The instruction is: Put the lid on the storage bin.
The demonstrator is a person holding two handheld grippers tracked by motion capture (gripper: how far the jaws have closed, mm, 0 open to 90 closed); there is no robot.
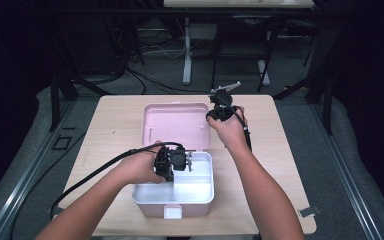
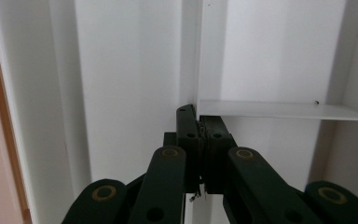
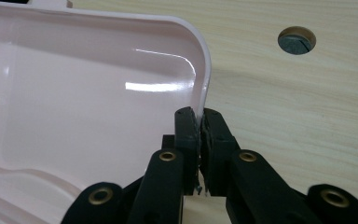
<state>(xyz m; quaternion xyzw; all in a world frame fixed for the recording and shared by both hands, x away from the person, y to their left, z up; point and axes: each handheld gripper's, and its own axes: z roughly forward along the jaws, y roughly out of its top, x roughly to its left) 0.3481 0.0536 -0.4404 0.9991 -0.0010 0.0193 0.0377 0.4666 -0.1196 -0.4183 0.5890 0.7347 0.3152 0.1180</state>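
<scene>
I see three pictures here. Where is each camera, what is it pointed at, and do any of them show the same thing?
High view: above the person's side, looking forward and down on the table; both forearms, left gripper and right gripper show.
Left gripper view: rides the left gripper, looking into the white box; its black jaws grip a white divider.
Right gripper view: rides the right gripper; its jaws clamp the pink lid rim.
Shared: high and right gripper views both show the lid and wooden table.

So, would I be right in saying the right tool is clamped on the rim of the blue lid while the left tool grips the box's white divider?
Not quite: the lid is pink, as the right gripper view shows. The right tool does clamp its rim, and the left tool grips the white divider.
</scene>
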